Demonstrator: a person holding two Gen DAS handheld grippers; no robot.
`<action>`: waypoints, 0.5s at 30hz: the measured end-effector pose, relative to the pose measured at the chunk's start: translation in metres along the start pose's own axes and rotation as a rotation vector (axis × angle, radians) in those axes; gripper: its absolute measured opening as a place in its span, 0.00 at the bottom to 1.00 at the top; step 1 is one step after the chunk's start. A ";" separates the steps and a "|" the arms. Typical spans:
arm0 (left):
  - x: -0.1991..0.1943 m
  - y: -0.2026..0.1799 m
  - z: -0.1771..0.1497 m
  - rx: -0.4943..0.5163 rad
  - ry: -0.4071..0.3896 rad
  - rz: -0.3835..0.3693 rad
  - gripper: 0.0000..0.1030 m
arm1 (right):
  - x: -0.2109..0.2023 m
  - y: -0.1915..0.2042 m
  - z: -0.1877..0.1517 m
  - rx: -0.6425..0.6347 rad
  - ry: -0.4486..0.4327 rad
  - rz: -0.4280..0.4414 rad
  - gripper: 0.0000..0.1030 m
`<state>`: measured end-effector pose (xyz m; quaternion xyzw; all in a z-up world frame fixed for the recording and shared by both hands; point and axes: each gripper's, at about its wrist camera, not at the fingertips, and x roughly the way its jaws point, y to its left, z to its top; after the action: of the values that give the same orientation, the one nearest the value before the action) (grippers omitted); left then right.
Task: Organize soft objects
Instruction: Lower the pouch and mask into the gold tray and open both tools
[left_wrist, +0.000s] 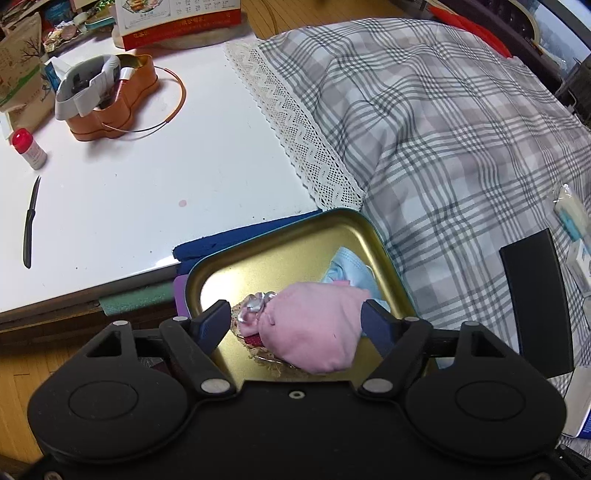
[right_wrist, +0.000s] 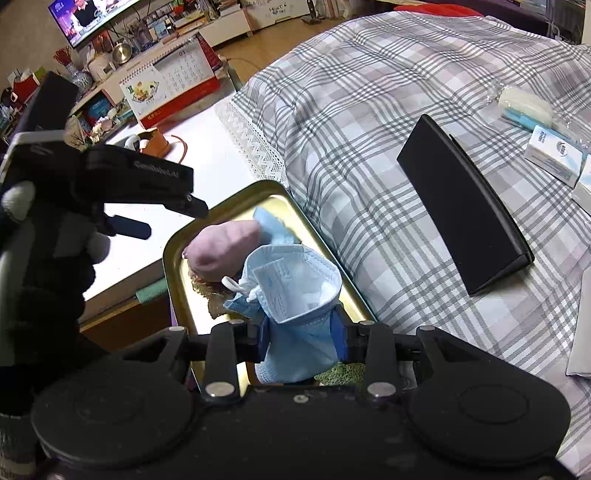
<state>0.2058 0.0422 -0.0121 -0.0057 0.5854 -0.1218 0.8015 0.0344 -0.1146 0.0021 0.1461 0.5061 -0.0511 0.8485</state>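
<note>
The gold tray (left_wrist: 295, 236) sits at the edge of the plaid quilt (left_wrist: 461, 147), its far corner touching the lace trim (left_wrist: 295, 122) and the white table (left_wrist: 129, 192). In the tray lie a pink pouch (left_wrist: 314, 328), a straw-coloured piece with a silver bow (left_wrist: 255, 308) beside the pouch, and part of a blue mask (left_wrist: 347, 266) behind it.

The left gripper (left_wrist: 295, 319) hangs over the tray with its jaws spread wide, one finger on each side of the pouch. Its right finger looks close to the pouch, though I cannot tell whether it touches; the left finger stands apart from it.

The right gripper (right_wrist: 301, 338) is clamped on a second blue mask (right_wrist: 291, 288), held above the near half of the tray — the mask's folded body stands up between the fingers, its white ear loop (right_wrist: 240, 286) dangling toward the pouch. From the right wrist view the pouch lies in the tray's far half, the left gripper above it and a gloved hand (right_wrist: 44, 258) behind.

On the quilt beyond the tray, well apart from it, rests a black case (right_wrist: 465, 218), and past that a few small white boxes (right_wrist: 554, 158) and a wrapped packet (right_wrist: 524, 103). On the table, far from the tray, are an orange tin (left_wrist: 114, 99), a red-capped bottle (left_wrist: 29, 147) and a black pen (left_wrist: 31, 221).
</note>
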 end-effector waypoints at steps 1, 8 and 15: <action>0.000 0.001 0.000 -0.004 0.003 -0.004 0.71 | 0.002 0.001 0.001 -0.001 0.004 -0.009 0.33; -0.001 0.003 -0.004 -0.006 0.006 -0.022 0.70 | 0.016 0.010 0.011 -0.013 0.017 -0.042 0.37; -0.001 0.003 -0.005 -0.008 0.010 -0.036 0.70 | 0.016 0.017 0.017 -0.012 -0.017 -0.031 0.57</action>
<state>0.2017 0.0462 -0.0137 -0.0189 0.5898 -0.1341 0.7961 0.0605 -0.1023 -0.0005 0.1329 0.5013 -0.0624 0.8528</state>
